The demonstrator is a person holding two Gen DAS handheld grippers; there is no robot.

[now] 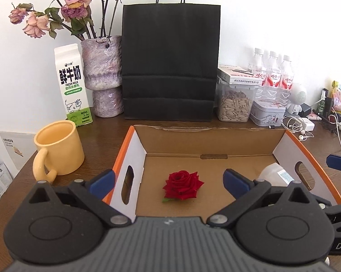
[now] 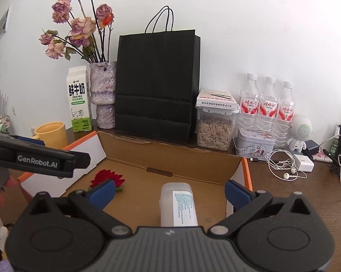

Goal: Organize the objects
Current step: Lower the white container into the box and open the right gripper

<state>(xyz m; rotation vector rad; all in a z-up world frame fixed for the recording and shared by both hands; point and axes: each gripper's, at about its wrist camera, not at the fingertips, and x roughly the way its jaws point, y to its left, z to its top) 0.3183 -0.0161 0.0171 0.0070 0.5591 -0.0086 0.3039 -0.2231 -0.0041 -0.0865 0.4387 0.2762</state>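
Item: red rose (image 1: 182, 185), lying lower centre in our cardboard box (image 1: 206, 136); white bottle (image 2: 178, 205) beside it, long axis running away from us. Left tongs (image 1: 168, 180) and right tongs (image 2: 169, 191) gape fully, holding nothing, each nearest its own item.

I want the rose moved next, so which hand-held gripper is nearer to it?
Left. The left hand-held gripper frames the red rose; the right hand-held gripper faces the white bottle beside it.

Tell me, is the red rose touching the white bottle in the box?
Apart. In the left wrist view, the red rose lies mid-floor of the cardboard box, with bare cardboard between it and the white bottle by the right wall.
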